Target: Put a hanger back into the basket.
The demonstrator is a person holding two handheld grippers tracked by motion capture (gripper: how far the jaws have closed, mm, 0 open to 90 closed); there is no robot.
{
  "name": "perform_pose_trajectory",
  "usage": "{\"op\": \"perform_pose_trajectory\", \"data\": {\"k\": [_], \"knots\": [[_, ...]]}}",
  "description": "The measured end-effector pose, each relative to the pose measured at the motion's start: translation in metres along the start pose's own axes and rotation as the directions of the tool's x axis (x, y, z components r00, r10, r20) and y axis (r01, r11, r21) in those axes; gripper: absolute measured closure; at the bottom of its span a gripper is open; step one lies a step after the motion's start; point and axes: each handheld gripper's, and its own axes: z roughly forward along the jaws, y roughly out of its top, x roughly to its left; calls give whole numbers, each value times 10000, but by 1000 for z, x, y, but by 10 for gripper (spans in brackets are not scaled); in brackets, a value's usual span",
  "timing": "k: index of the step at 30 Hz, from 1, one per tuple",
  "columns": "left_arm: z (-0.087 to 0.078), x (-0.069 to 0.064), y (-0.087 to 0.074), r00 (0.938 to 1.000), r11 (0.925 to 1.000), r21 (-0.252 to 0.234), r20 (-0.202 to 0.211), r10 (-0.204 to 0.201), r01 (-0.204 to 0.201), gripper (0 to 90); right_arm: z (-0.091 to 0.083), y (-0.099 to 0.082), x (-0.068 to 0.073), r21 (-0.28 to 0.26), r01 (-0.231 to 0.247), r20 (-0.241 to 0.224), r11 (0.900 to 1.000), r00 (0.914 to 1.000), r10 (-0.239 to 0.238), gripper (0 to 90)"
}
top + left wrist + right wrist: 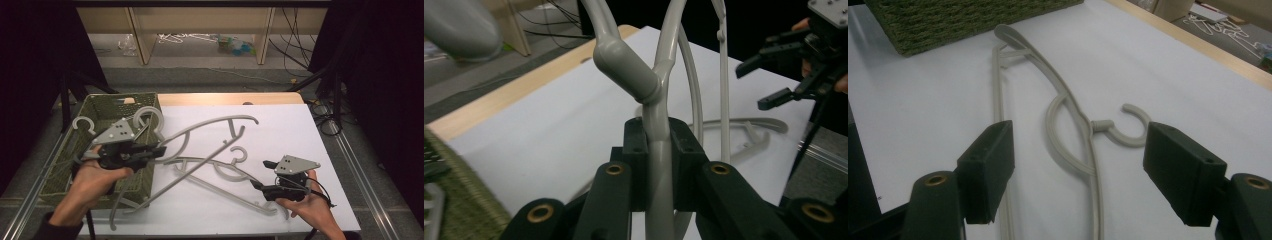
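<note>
My left gripper [161,150] is shut on the neck of a grey plastic hanger [210,124], held up above the white table; its hook curls over the basket's edge. In the left gripper view the pads [636,145] clamp the hanger [624,65] just below its thick collar. A second grey hanger [227,175] lies flat on the table. My right gripper [260,174] hovers at its near right, open. In the right gripper view the jaws of the right gripper [1080,150] stand wide apart over that flat hanger [1068,115], touching nothing.
An olive woven basket [120,105] sits at the table's left, with another hanger hook [81,122] poking from it. The white table top [285,130] ends in a wooden strip at the back. Dark stands and cables flank both sides.
</note>
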Motion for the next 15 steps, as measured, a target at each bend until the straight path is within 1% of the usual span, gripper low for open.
{"op": "perform_pose_trajectory", "data": {"k": [2, 5, 6, 7, 9, 12, 13, 15], "knots": [[-10, 8, 4, 9996, 10000, -67, -294, 12, -14, 803, 1, 0, 0, 64, -22, -82, 10000, 10000, 23, 296], [-19, 21, 8, 9976, 9998, -100, -660, -190, 183, 803, 2, -1, 0, 88, -20, -67, 10000, 10000, 20, 296], [-21, 25, 9, 9971, 9997, -121, -727, -232, 224, 803, 2, -1, 0, 116, -22, -65, 9999, 10000, 23, 296], [-22, 29, 10, 9965, 9997, -234, -834, -82, 63, 802, 3, -1, 0, 100, -14, -35, 9999, 10000, 14, 296], [-24, 38, 10, 9953, 9997, -202, -947, -179, 160, 802, 3, -1, 0, 104, -17, -43, 9999, 10000, 18, 296], [-25, 50, 9, 9917, 9994, -121, -1239, -334, 321, 802, 4, -2, -1, 138, -35, -78, 9999, 10000, 36, 287], [-26, 53, 9, 9908, 9994, -120, -1316, -327, 314, 803, 4, -2, 0, 197, -71, -113, 9998, 9999, 73, 276], [-28, 62, 10, 9875, 9996, -173, -1559, -241, 217, 802, 5, -2, -1, 204, -57, -34, 9998, 10000, 58, 269]]}}
